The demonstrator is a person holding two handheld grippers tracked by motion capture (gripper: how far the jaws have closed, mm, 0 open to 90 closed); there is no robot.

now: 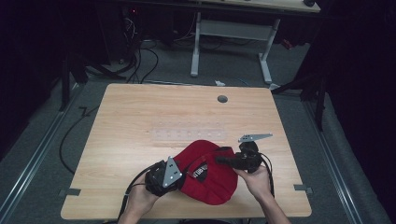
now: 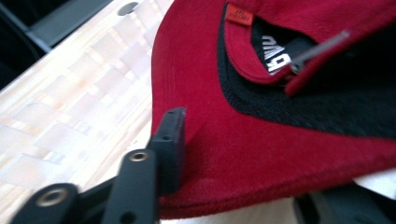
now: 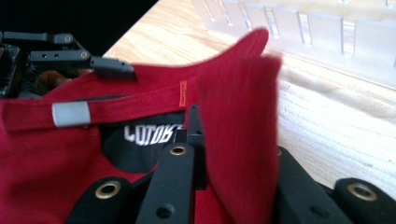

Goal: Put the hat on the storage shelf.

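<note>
Red cap (image 1: 208, 179), black inner band (white lettering), lying on table (image 1: 140, 121)

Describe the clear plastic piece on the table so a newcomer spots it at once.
Start at the light wooden table and find the red fabric cap near its front edge, between the two grippers. Just beyond the cap, toward the table's middle, lies a flat transparent plastic strip. Its row of slots and see-through look set it apart from the cap.
</note>
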